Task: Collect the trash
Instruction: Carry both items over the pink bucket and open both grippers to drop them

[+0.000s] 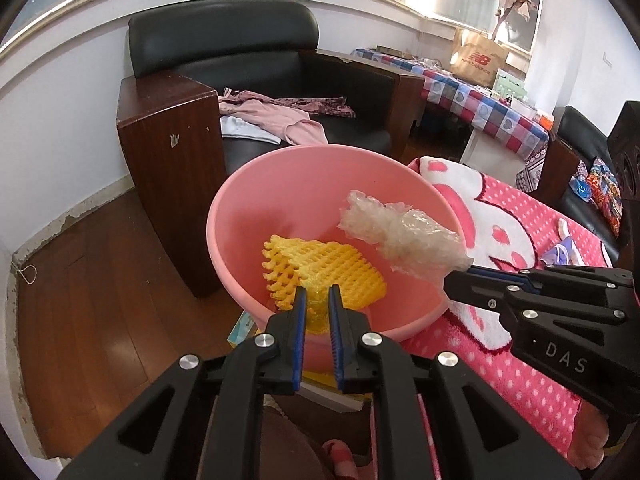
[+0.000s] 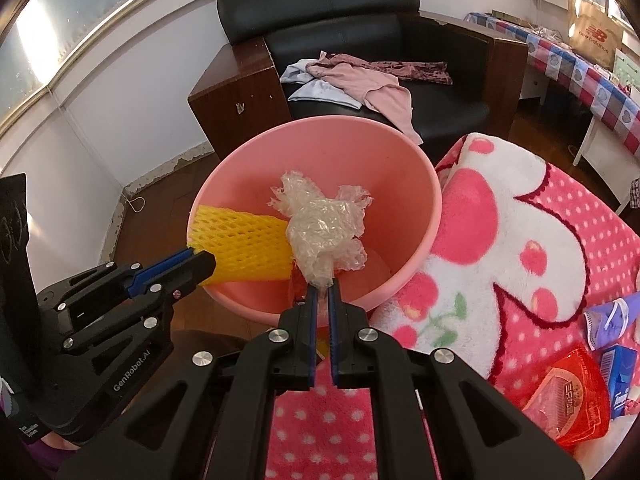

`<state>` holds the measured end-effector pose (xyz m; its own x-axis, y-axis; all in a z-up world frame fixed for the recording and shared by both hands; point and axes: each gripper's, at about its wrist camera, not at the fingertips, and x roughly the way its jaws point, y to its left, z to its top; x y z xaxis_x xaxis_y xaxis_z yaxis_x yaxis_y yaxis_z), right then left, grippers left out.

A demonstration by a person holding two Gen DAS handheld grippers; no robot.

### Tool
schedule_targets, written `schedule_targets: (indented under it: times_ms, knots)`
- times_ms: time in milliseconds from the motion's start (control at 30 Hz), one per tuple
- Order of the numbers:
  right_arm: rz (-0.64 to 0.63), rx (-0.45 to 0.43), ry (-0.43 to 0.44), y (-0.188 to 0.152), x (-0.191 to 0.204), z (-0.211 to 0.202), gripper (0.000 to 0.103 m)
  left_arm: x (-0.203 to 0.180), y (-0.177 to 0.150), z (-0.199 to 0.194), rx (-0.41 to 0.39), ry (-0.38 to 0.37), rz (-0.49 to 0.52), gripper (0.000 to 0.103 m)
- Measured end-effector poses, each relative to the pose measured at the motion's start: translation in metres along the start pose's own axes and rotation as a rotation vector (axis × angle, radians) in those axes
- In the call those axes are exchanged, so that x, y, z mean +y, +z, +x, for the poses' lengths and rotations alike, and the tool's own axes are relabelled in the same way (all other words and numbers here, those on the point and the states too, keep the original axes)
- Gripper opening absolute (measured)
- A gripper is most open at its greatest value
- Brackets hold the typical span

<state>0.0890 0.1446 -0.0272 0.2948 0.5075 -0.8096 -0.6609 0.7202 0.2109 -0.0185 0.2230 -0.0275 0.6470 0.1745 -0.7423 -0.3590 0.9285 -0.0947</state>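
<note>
A pink plastic basin (image 1: 288, 184) (image 2: 352, 140) stands beside the pink blanket. My left gripper (image 1: 318, 294) (image 2: 200, 258) is shut on a yellow foam fruit net (image 1: 340, 272) (image 2: 240, 244) and holds it over the basin. My right gripper (image 2: 323, 290) (image 1: 460, 270) is shut on a crumpled clear plastic wrap (image 2: 324, 228) (image 1: 396, 236) and holds it over the basin too, just right of the net. The basin's bottom is mostly hidden behind both items.
A pink dotted blanket (image 2: 520, 240) (image 1: 520, 240) lies to the right, with a red packet (image 2: 568, 396), a blue box (image 2: 622, 380) and a purple wrapper (image 2: 612, 320) on it. A black armchair (image 1: 224, 40) with clothes (image 2: 372, 84) stands behind the basin. Wooden floor (image 1: 92, 280) lies to the left.
</note>
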Motion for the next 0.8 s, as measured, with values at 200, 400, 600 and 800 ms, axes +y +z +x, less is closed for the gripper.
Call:
schedule_targets:
  times_ms: [200,400,600,800]
  knots:
    - [0.017,-0.001,0.017,0.001,-0.003,0.000,0.011,0.002,0.000,0.000,0.006,-0.003,-0.016,0.024]
    - [0.007,-0.011,0.012,0.000,-0.001,-0.003,0.012,0.004,-0.001,-0.006,-0.010,-0.004,-0.026,0.033]
    - [0.012,-0.031,0.016,-0.006,-0.002,-0.010,0.034,0.003,0.001,-0.012,-0.026,-0.017,-0.038,0.033]
    - [0.014,-0.067,0.004,-0.013,-0.007,-0.027,0.037,0.000,0.001,-0.023,-0.049,-0.041,-0.053,0.034]
